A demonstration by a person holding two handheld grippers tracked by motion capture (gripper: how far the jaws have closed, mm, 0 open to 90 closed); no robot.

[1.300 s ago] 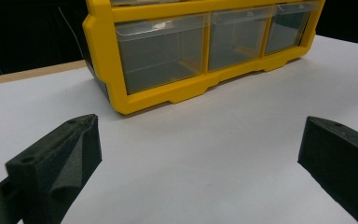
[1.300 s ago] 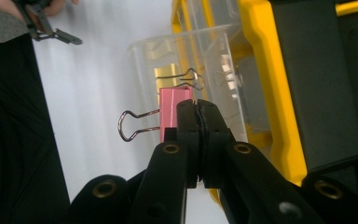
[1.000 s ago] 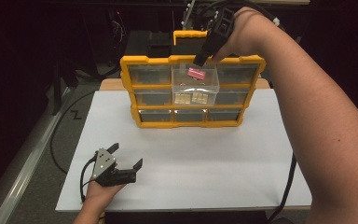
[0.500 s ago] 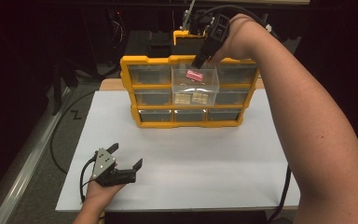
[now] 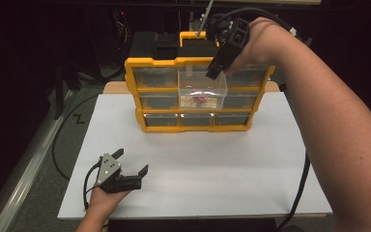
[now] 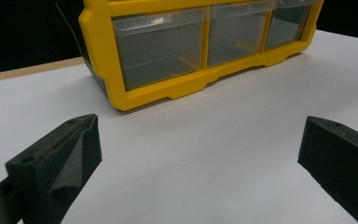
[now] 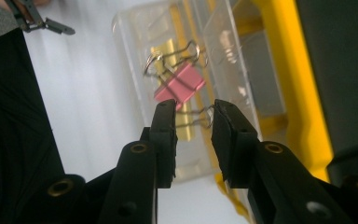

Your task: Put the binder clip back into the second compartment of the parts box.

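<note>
A yellow organizer (image 5: 199,62) with clear drawers stands at the back of the white table. Its top middle drawer (image 5: 202,90) is pulled out. A pink binder clip (image 5: 200,98) lies inside this drawer, free of any gripper. My right gripper (image 5: 214,75) hangs just above the drawer's right rim, its jaws slightly apart. In the right gripper view the clip (image 7: 179,86) rests in the drawer (image 7: 135,70) just beyond the gripper (image 7: 193,109). My left gripper (image 5: 132,162) rests wide open on the table near the front left, empty, facing the organizer (image 6: 168,88).
White table surface (image 5: 232,164) spreads between the organizer and the front edge. A black cable (image 5: 302,188) trails off the right side under the person's forearm. Another cable (image 5: 60,140) runs along the floor at the left. The left gripper (image 7: 46,23) appears far off in the right gripper view.
The pink binder clip left the right gripper's jaws and dropped into the open drawer. The right gripper rose and shifted slightly right. The left gripper stayed put.
</note>
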